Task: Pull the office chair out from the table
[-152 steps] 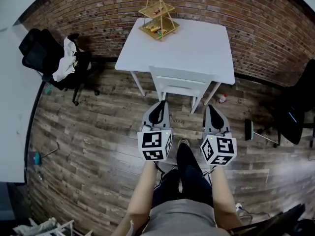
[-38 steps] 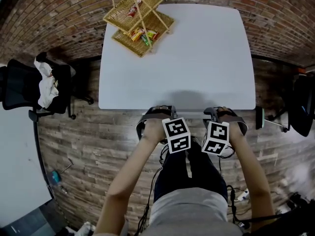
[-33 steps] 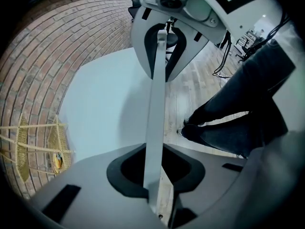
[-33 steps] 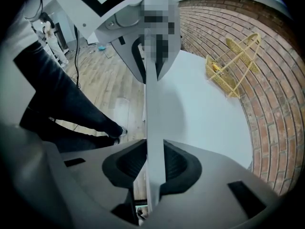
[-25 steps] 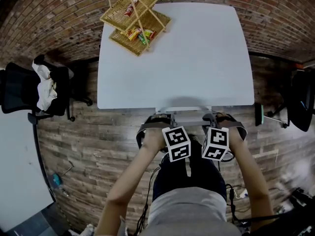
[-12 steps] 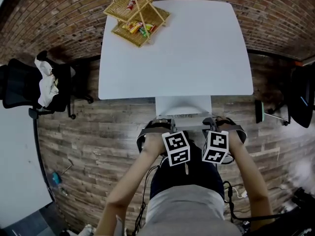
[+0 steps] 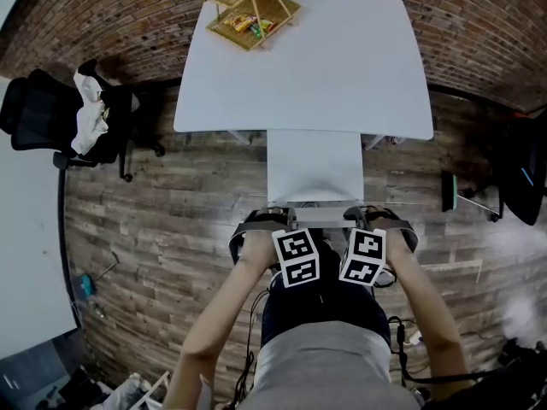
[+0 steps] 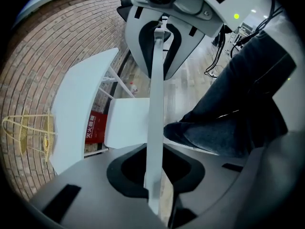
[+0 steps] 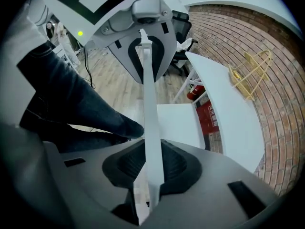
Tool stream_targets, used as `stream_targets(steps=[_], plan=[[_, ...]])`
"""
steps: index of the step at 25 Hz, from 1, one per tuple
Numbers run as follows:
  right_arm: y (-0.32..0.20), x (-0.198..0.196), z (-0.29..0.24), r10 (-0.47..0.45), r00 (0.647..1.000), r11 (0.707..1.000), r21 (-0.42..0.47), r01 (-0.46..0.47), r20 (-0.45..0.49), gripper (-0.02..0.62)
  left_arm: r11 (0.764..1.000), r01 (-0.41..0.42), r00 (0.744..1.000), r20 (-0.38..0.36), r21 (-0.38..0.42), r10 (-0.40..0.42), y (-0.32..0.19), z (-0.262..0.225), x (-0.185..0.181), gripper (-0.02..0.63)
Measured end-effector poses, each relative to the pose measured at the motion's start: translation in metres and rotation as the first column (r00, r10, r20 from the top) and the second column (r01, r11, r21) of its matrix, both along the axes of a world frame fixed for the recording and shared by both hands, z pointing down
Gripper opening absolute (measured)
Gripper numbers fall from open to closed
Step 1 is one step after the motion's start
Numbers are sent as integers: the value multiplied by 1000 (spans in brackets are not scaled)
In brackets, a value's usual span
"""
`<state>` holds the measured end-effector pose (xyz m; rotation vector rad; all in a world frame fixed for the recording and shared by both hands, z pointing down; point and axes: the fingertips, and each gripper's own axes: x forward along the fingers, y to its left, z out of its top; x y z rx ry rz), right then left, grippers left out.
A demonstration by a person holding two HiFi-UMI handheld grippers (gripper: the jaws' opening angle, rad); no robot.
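Both my grippers are clamped on the office chair's (image 7: 314,165) backrest rail (image 7: 318,216): left gripper (image 8: 153,173), right gripper (image 9: 151,168). Its seat projects past the table's (image 7: 325,67) near edge.

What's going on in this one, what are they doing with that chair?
A person stands at a white table with a hand-held gripper in each hand. The left hand-held gripper and the right hand-held gripper are both clamped on the top rail of a white chair. The chair's seat sticks out from under the table's near edge, towards the person. A wicker basket sits at the table's far corner.
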<state>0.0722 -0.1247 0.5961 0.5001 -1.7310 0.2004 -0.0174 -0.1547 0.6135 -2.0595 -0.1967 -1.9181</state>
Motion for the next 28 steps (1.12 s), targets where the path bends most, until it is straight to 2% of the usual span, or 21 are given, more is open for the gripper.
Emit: stream_targets(steps=[11, 28], plan=[[88, -29, -1, -42, 999, 999, -13, 42, 13, 89, 999, 48, 999, 3, -2, -48, 90, -1, -30, 83], [175, -68, 4, 2, 1000, 1000, -30, -2, -7, 89, 1000, 27, 1000, -3, 9, -27, 172, -2, -71, 83]])
